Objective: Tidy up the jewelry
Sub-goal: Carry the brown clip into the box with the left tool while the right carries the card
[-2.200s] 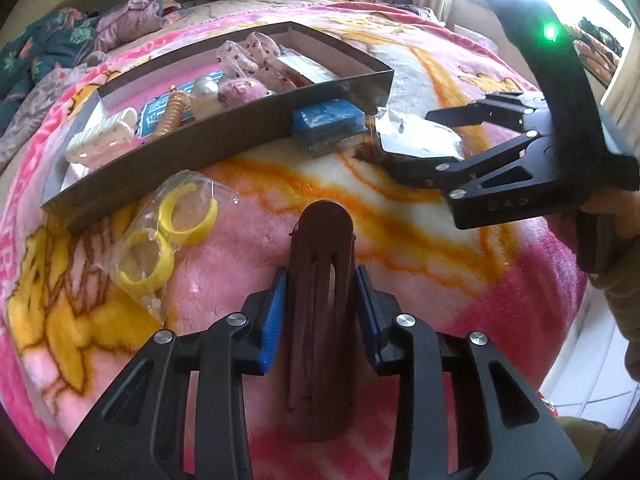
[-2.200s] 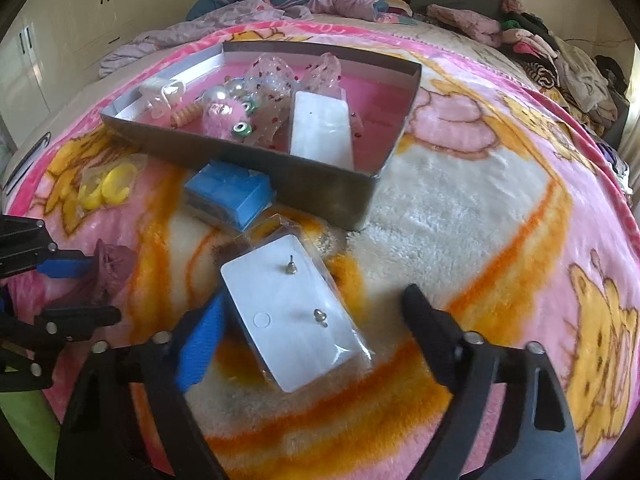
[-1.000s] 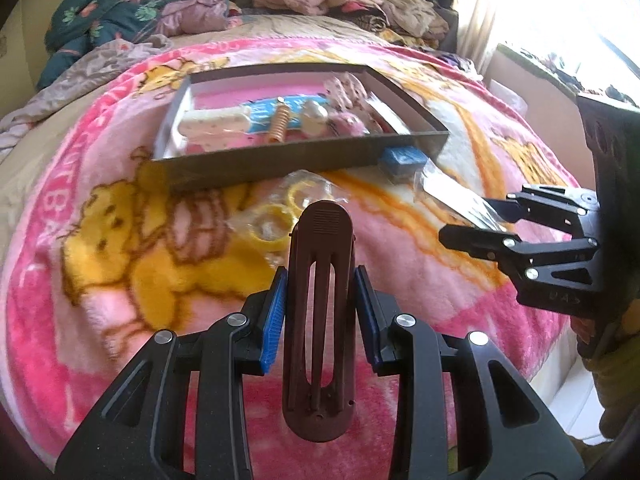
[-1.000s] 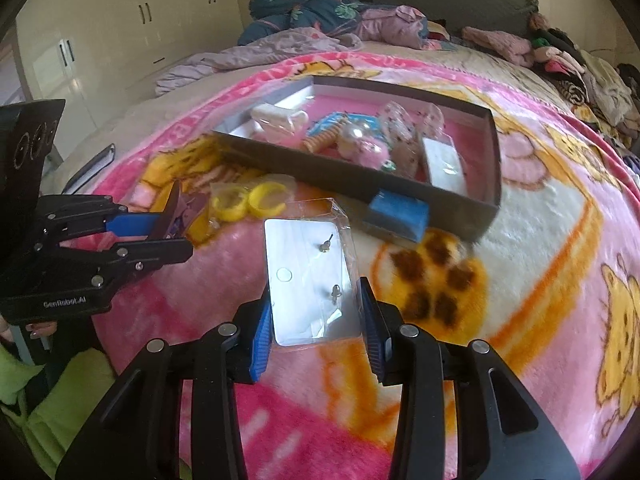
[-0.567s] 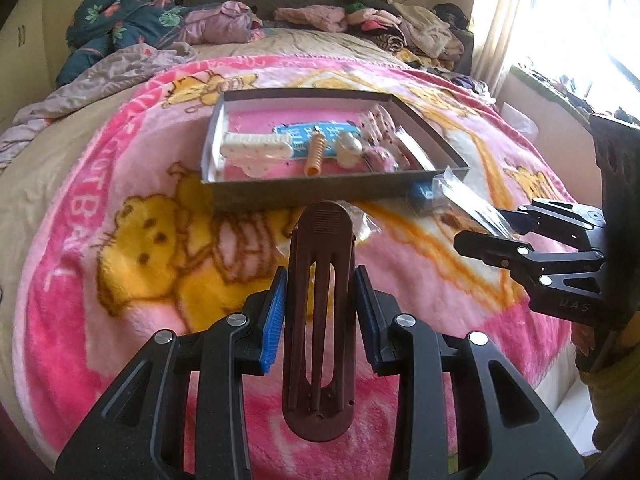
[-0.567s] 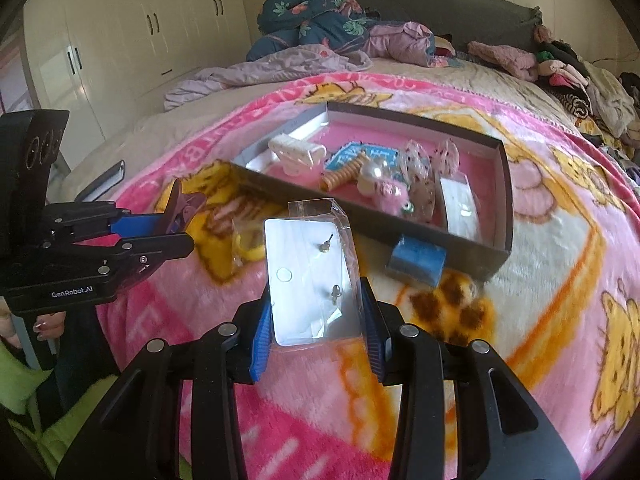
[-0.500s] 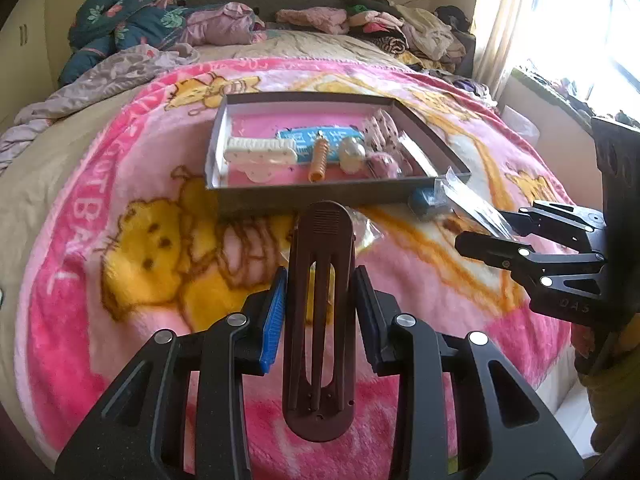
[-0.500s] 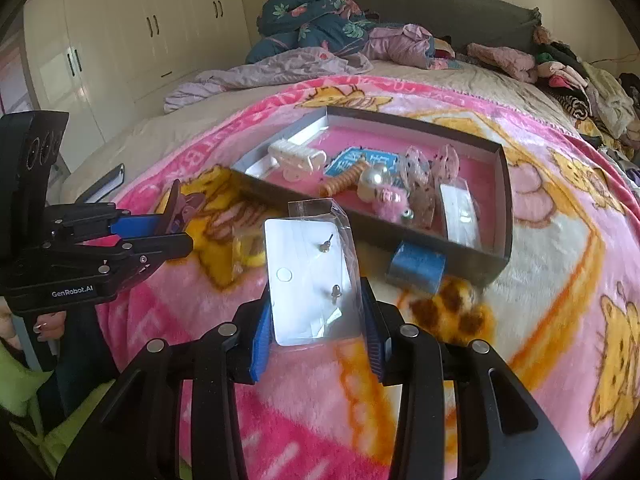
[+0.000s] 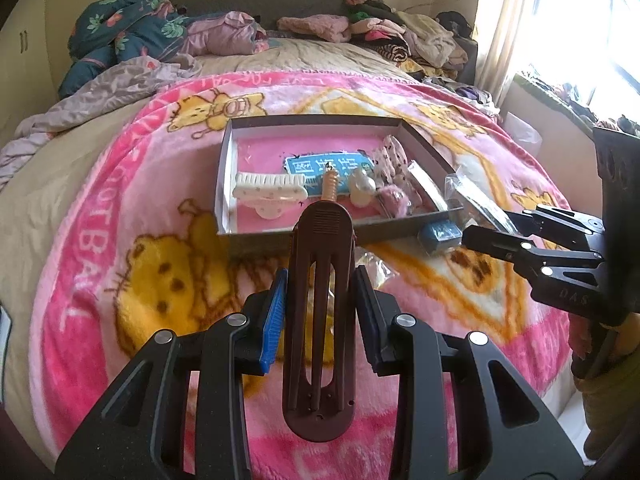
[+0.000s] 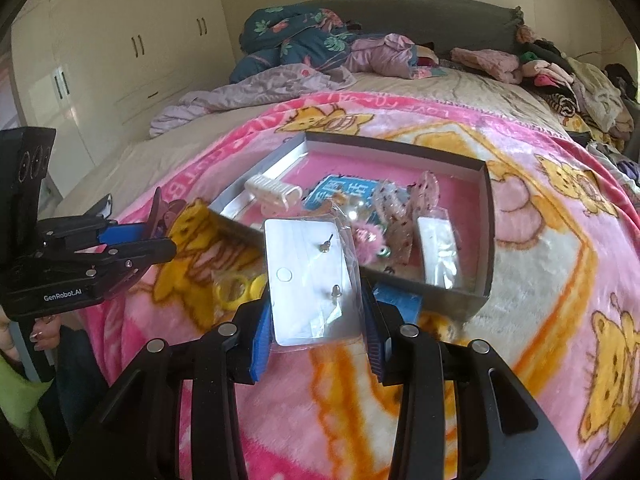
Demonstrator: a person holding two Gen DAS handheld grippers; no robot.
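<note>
Both grippers have risen since the earlier frames, so the bed looks farther below. The box lies at twelve o'clock. The left gripper clamps a brown hair clip; the right gripper clamps an earring card.

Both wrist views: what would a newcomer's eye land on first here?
Probably the two held items: a dark brown slotted plastic hair clip upright in the left tongs, and a white earring card in a clear bag in the right tongs. Beyond them, a shallow grey box with a pink floor sits on the pink bear-print blanket.
</note>
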